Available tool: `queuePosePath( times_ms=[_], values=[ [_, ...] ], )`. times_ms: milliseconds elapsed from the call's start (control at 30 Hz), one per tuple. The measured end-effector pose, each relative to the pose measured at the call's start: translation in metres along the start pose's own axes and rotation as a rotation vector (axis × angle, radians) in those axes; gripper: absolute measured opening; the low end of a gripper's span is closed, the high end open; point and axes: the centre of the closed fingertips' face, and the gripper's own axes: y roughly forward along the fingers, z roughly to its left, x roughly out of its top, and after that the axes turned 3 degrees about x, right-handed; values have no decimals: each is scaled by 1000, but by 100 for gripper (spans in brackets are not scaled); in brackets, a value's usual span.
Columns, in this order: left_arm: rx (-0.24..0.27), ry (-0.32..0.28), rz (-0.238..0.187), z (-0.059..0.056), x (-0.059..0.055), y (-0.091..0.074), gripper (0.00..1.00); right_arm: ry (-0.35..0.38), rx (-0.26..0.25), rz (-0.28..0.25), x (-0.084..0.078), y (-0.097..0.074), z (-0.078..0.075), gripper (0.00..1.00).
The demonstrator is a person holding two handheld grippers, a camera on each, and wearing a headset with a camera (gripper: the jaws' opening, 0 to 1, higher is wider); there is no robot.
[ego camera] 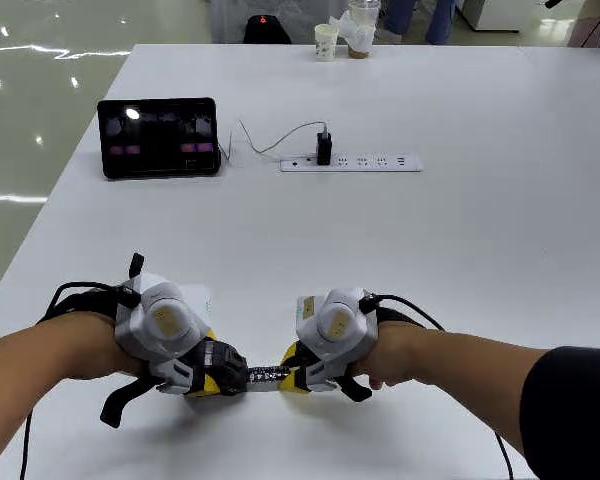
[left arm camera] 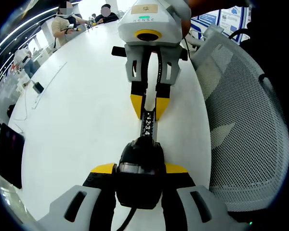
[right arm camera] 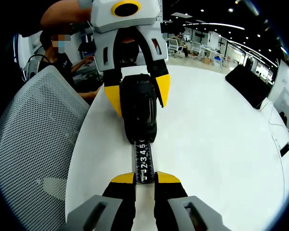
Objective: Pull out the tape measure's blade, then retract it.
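Observation:
A black tape measure case (ego camera: pixel 223 368) (left arm camera: pixel 140 166) (right arm camera: pixel 140 108) lies on the white table near its front edge, with my left gripper (ego camera: pixel 208 378) (left arm camera: pixel 140 169) shut on it. A short length of numbered blade (ego camera: pixel 268 374) (left arm camera: pixel 148 126) (right arm camera: pixel 143 161) is out of the case. My right gripper (ego camera: pixel 292 372) (right arm camera: pixel 145 178) is shut on the blade's end, facing the left one a few centimetres away. Both grippers have yellow fingertips (left arm camera: pixel 104 169) (right arm camera: pixel 121 178).
A black tablet (ego camera: pixel 159 136) and a white power strip (ego camera: pixel 351 162) with a plugged charger stand mid-table. Paper cups (ego camera: pixel 326 41) sit at the far edge. A grey mesh chair (left arm camera: pixel 250 120) (right arm camera: pixel 33 130) is beside the table's near edge.

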Motion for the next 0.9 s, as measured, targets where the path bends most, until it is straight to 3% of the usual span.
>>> queuePosePath(
  times_ms=[900],
  values=[
    [2, -3, 6, 0, 0, 1, 30, 12, -1, 6, -10, -9, -1, 10]
  ],
)
